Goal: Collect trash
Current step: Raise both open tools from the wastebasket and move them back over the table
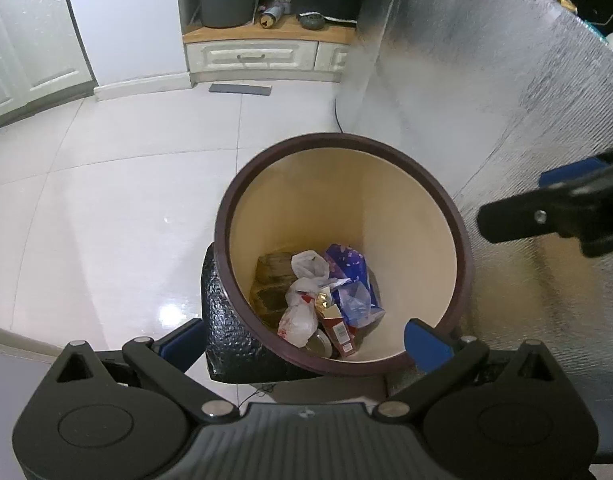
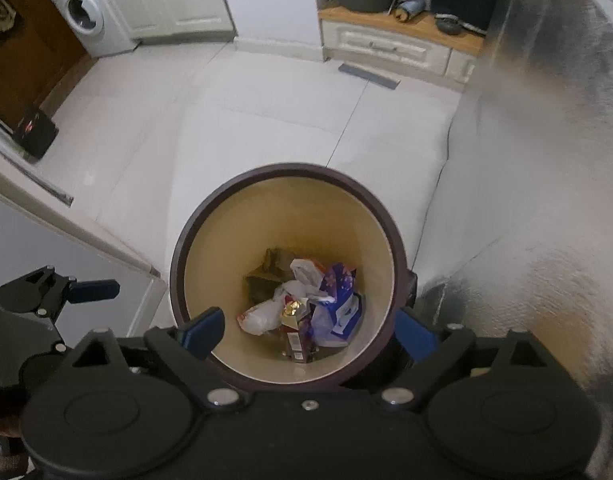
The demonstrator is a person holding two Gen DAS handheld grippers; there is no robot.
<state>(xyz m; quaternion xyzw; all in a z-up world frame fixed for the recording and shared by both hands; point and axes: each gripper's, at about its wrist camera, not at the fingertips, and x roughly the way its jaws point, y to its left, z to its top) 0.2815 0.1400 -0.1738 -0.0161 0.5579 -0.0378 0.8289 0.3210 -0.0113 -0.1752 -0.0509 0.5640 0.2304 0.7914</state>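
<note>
The trash (image 1: 326, 300) lies heaped at the bottom of a round bin (image 1: 422, 160) with a dark rim and cream inside: white plastic bags (image 1: 306, 268), a blue wrapper (image 1: 352, 280) and a red carton (image 1: 338, 330). The bin stands on a pale tiled floor (image 1: 106, 200), beside a silvery quilted sheet (image 1: 486, 80). Both grippers hang above the bin's near rim, pointing down at it. The left gripper (image 1: 306, 342) is spread wide with nothing between its blue pads. The right gripper (image 2: 306, 330) is likewise spread and empty, the trash well below it. A low cabinet (image 1: 262, 56) stands further off.
</note>
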